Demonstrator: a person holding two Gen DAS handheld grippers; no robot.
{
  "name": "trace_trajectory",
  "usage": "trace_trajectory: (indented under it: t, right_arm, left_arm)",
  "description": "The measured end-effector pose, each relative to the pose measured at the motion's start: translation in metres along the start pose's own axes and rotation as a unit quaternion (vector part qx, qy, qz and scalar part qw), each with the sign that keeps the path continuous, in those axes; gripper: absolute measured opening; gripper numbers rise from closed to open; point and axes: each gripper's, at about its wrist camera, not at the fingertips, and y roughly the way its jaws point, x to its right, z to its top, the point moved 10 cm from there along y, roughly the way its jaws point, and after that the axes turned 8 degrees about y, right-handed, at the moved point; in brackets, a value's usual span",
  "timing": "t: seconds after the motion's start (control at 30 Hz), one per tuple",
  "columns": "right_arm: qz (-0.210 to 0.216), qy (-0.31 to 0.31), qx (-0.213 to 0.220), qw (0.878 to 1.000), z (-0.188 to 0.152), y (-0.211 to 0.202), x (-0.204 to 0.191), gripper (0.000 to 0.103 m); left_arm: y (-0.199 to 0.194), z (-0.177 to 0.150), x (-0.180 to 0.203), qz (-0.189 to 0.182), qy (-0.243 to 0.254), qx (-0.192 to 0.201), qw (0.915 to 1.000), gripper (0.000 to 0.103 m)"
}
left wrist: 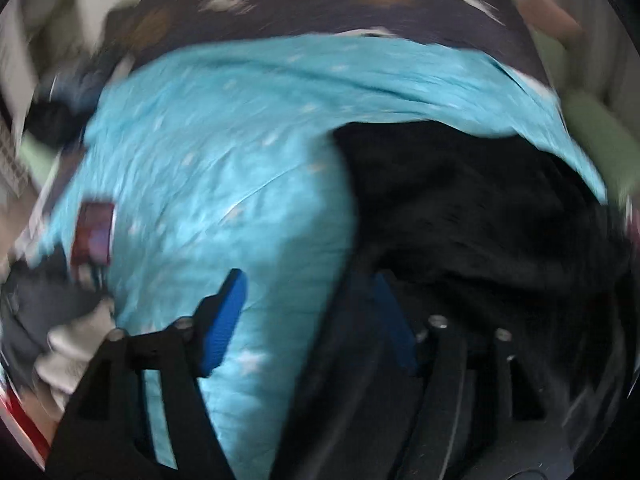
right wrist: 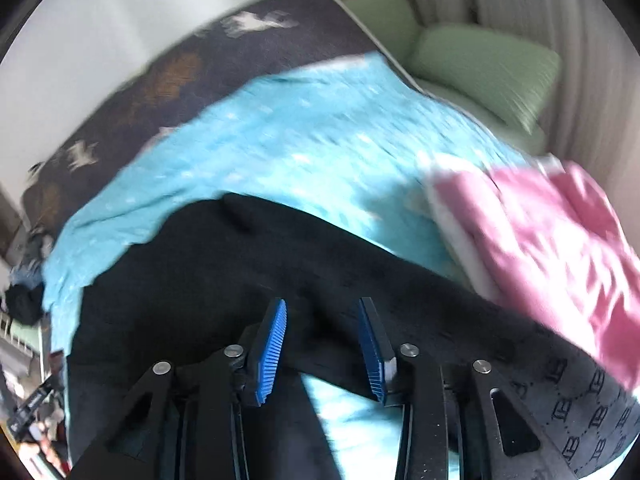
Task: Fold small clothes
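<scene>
Black garment (right wrist: 208, 276) on the turquoise sheet (right wrist: 280, 140) — soft, limp, light.
Both my tools, left tool (left wrist: 304, 312) and right tool (right wrist: 324, 344), hang released; I would pinch a hem edge — cloth sags otherwise.

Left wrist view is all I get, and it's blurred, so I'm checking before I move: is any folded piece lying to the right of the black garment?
Observer: Yes, a pink folded cloth lies on the turquoise sheet, right of the black garment.
Operator: Are the right tongs holding anything?
Observer: No, the right tongs are open over the black garment's edge.
Operator: What's past the bed on that side?
Observer: A green sofa with cushions, in front of a pale curtain.
</scene>
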Motion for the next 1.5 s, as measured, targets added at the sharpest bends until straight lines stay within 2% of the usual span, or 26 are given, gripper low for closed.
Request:
trace_trajectory:
  t: [0.07,0.13,0.2,0.27,0.33,0.43,0.6,0.63,0.67,0.7,0.73,0.77,0.8,0.9,1.0,1.03,1.1,1.17,1.2,1.27,1.33,1.4,1.47,1.5]
  right_arm:
    - [0.029,-0.056,0.002,0.998,0.003,-0.010,-0.047,0.062]
    - [0.056,-0.129,-0.031,0.990,-0.006,-0.006,-0.099,0.077]
    - [0.093,-0.208,-0.091,0.969,-0.024,0.016,-0.168,0.078]
    - [0.100,-0.247,-0.136,0.954,-0.039,0.043,-0.214,0.078]
    - [0.099,-0.260,-0.171,0.945,-0.054,0.072,-0.255,0.078]
    - [0.104,-0.286,-0.212,0.929,-0.072,0.113,-0.319,0.078]
    - [0.103,-0.295,-0.254,0.915,-0.097,0.172,-0.384,0.081]
    - [0.099,-0.297,-0.263,0.912,-0.106,0.181,-0.393,0.081]
    - [0.093,-0.300,-0.270,0.910,-0.113,0.188,-0.399,0.080]
    - [0.082,-0.304,-0.277,0.908,-0.119,0.196,-0.402,0.075]
    - [0.073,-0.312,-0.278,0.906,-0.124,0.200,-0.404,0.023]
    - [0.075,-0.311,-0.289,0.902,-0.130,0.201,-0.409,0.010]
    - [0.082,-0.298,-0.292,0.905,-0.133,0.200,-0.417,0.010]
    - [0.098,-0.309,-0.260,0.909,-0.129,0.189,-0.446,0.010]
    - [0.094,-0.319,-0.254,0.908,-0.132,0.191,-0.468,0.011]
    - [0.083,-0.334,-0.248,0.905,-0.138,0.197,-0.473,0.013]
    - [0.084,-0.354,-0.226,0.904,-0.146,0.206,-0.485,0.016]
    - [0.099,-0.353,-0.201,0.908,-0.151,0.212,-0.497,0.028]
    - [0.105,-0.342,-0.197,0.913,-0.153,0.213,-0.498,0.029]
    - [0.115,-0.329,-0.202,0.915,-0.150,0.207,-0.497,0.029]
    - [0.121,-0.330,-0.192,0.916,-0.135,0.189,-0.489,0.029]
    - [0.103,-0.336,-0.178,0.919,-0.109,0.169,-0.465,0.036]
    - [0.077,-0.341,-0.162,0.923,-0.086,0.149,-0.431,0.051]
    - [0.071,-0.348,-0.149,0.923,-0.076,0.137,-0.412,0.052]
  left_arm:
    - [0.000,0.002,0.017,0.008,0.038,0.011,0.9992,0.074]
    - [0.006,0.001,0.023,0.007,0.047,0.007,0.9989,0.074]
    - [0.014,0.001,0.019,0.004,0.037,0.005,0.9993,0.074]
    - [0.020,0.001,0.018,-0.017,0.028,0.007,0.9994,0.074]
    - [0.026,-0.001,0.022,-0.046,0.034,0.010,0.9983,0.074]
    - [0.033,-0.007,0.020,-0.055,0.046,0.013,0.9973,0.074]
    - [0.043,-0.011,0.018,-0.114,0.006,0.005,0.9935,0.073]
    - [0.044,-0.011,0.018,-0.118,0.005,0.007,0.9930,0.069]
    - [0.045,-0.010,0.018,-0.117,0.006,0.010,0.9930,0.048]
    - [0.048,-0.011,0.016,-0.108,0.007,0.008,0.9940,0.027]
    - [0.051,-0.013,0.011,-0.097,-0.004,-0.003,0.9953,0.014]
    - [0.051,-0.015,0.002,-0.097,-0.035,-0.006,0.9947,0.013]
    - [0.050,-0.017,-0.009,-0.092,-0.058,-0.005,0.9941,0.013]
    - [0.042,-0.020,-0.033,-0.061,-0.068,0.012,0.9958,0.019]
    - [0.040,-0.028,-0.048,-0.048,-0.077,0.005,0.9959,0.032]
    - [0.042,-0.032,-0.050,-0.041,-0.073,-0.001,0.9965,0.037]
    - [0.048,-0.040,-0.049,-0.039,-0.072,-0.012,0.9966,0.039]
    - [0.052,-0.043,-0.047,-0.042,-0.075,-0.020,0.9961,0.041]
    - [0.051,-0.042,-0.049,-0.043,-0.077,-0.021,0.9959,0.042]
    - [0.047,-0.044,-0.051,-0.047,-0.085,-0.023,0.9949,0.049]
    - [0.052,-0.044,-0.054,-0.063,-0.088,-0.027,0.9938,0.050]
    - [0.046,-0.049,-0.054,-0.077,-0.080,-0.027,0.9934,0.050]
    - [0.034,-0.052,-0.061,-0.065,-0.074,-0.026,0.9948,0.050]
    - [0.027,-0.052,-0.067,-0.056,-0.070,-0.021,0.9957,0.050]
